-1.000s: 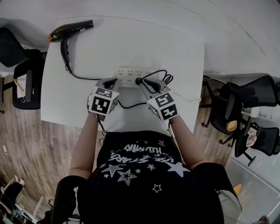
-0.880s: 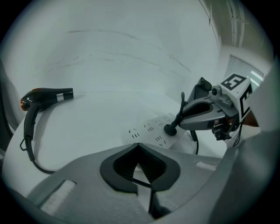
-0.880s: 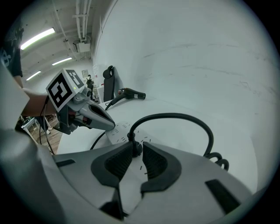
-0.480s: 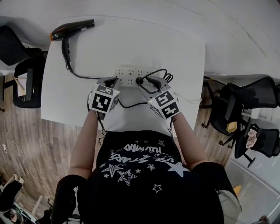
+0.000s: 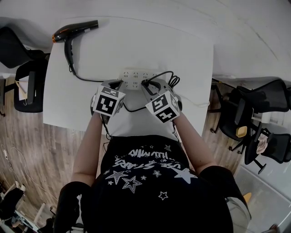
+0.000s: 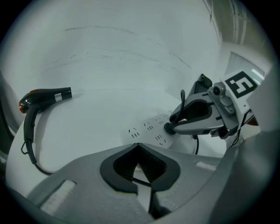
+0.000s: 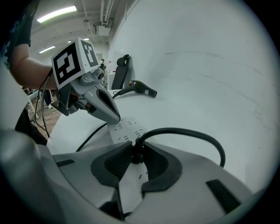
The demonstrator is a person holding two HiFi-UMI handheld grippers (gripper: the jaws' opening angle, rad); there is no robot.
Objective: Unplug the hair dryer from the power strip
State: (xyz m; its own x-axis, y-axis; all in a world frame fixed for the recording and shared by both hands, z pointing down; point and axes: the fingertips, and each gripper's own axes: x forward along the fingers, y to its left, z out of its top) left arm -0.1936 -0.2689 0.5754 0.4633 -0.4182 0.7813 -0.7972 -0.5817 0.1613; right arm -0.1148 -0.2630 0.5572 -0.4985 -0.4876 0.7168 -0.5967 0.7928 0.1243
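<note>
Hair dryer plug (image 7: 138, 154) sits in the power strip (image 5: 134, 77), pinched between the pads of the right gripper (image 7: 137, 146), whose jaws have just been closing. Its black cord (image 7: 188, 133) arches up and away from the socket. The left gripper (image 6: 138, 145) has its jaw tips pressed together and resting on the strip's left end.

From the head view, the marker cubes (image 5: 108, 102) hide both sets of jaws. They carry only black-and-white squares. The shirt (image 5: 154, 182) bears stars and upside-down lettering I cannot read.

Farther off, the hair dryer (image 5: 72, 32) lies on its side at the far left corner of the white table (image 5: 182, 50), well apart from the strip. Black office chairs (image 5: 259, 100) stand beside the table. Only the right gripper view shows ceiling lights (image 7: 57, 13).
</note>
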